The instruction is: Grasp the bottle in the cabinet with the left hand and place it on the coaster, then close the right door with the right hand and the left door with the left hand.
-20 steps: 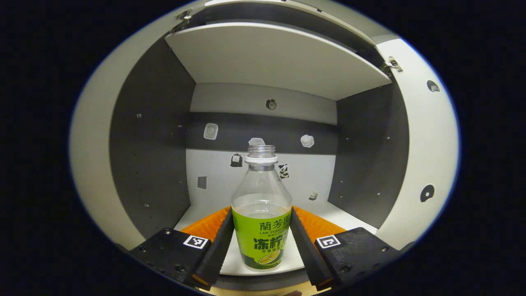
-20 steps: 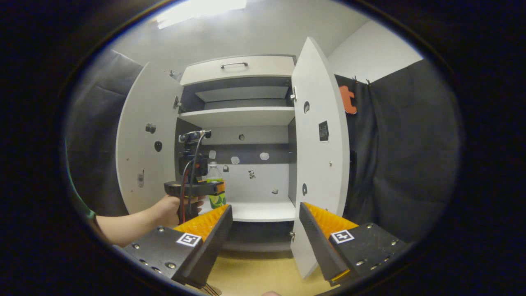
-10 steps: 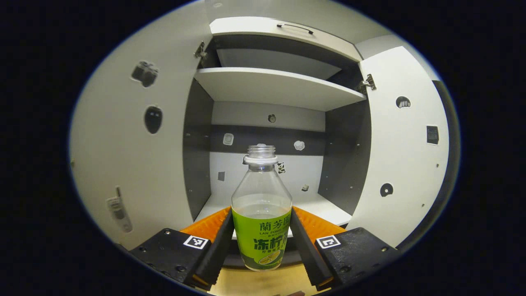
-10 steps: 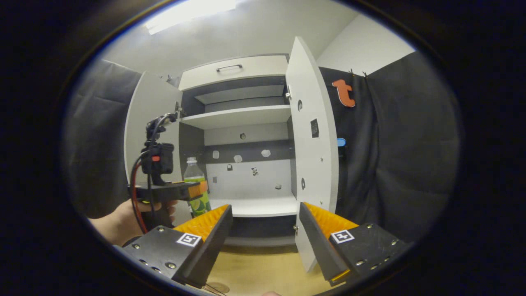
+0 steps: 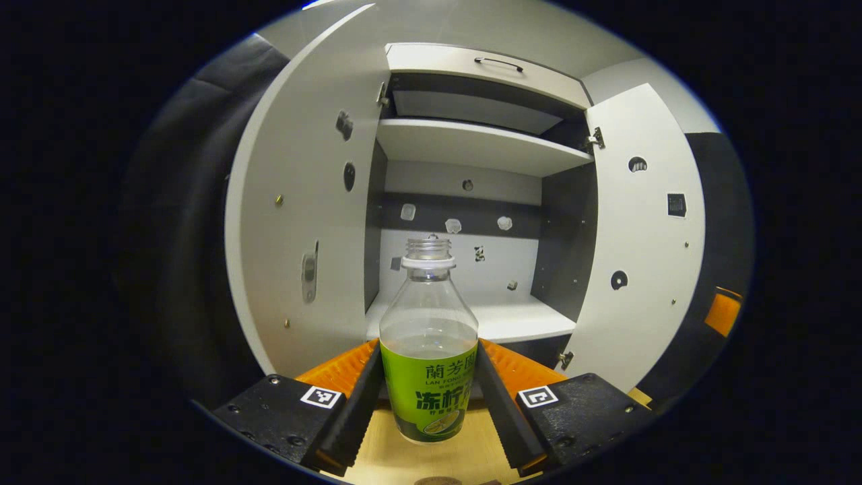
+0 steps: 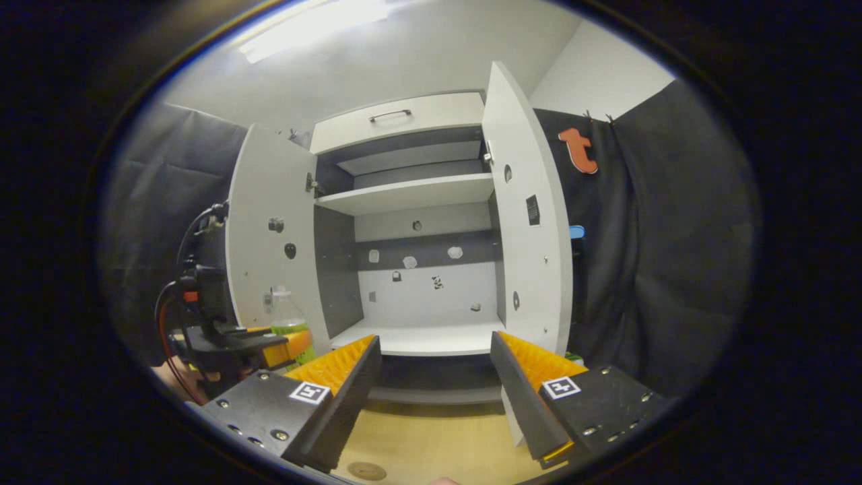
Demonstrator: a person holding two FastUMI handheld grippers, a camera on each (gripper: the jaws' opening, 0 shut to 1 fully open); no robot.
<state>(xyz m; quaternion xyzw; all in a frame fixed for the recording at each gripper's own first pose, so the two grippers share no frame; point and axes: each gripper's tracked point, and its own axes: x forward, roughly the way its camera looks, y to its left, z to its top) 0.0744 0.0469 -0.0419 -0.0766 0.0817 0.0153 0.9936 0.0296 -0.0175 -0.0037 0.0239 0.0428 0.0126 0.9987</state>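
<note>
The bottle (image 5: 429, 350) is held upright between both fingers of the left gripper (image 5: 429, 397), which are pressed against the two sides of its green label. The bottle is uncapped and clear above the label, and it is carried outside the cabinet (image 5: 481, 145), above the wooden tabletop (image 5: 377, 458). Behind it, both cabinet doors are seen standing open: the left door (image 5: 303, 222) to the left and the right door (image 5: 646, 249) to the right, with the white lower shelf (image 5: 505, 323) between them. Small stickers are seen on the cabinet's back wall and on both doors. In the right gripper view, the right gripper (image 6: 436, 384) is held with its fingers wide apart and nothing between them, and it is pointed at the open cabinet (image 6: 411, 195). At the far left of that view, the left gripper (image 6: 269, 340) is seen with the bottle (image 6: 286, 320) in it, in front of the left door (image 6: 269, 256). A round coaster (image 6: 366, 471) is seen on the tabletop (image 6: 431, 444) at the near edge, just left of centre, well apart from the bottle. The right door (image 6: 532, 222) is seen edge-on just beyond the right finger.
</note>
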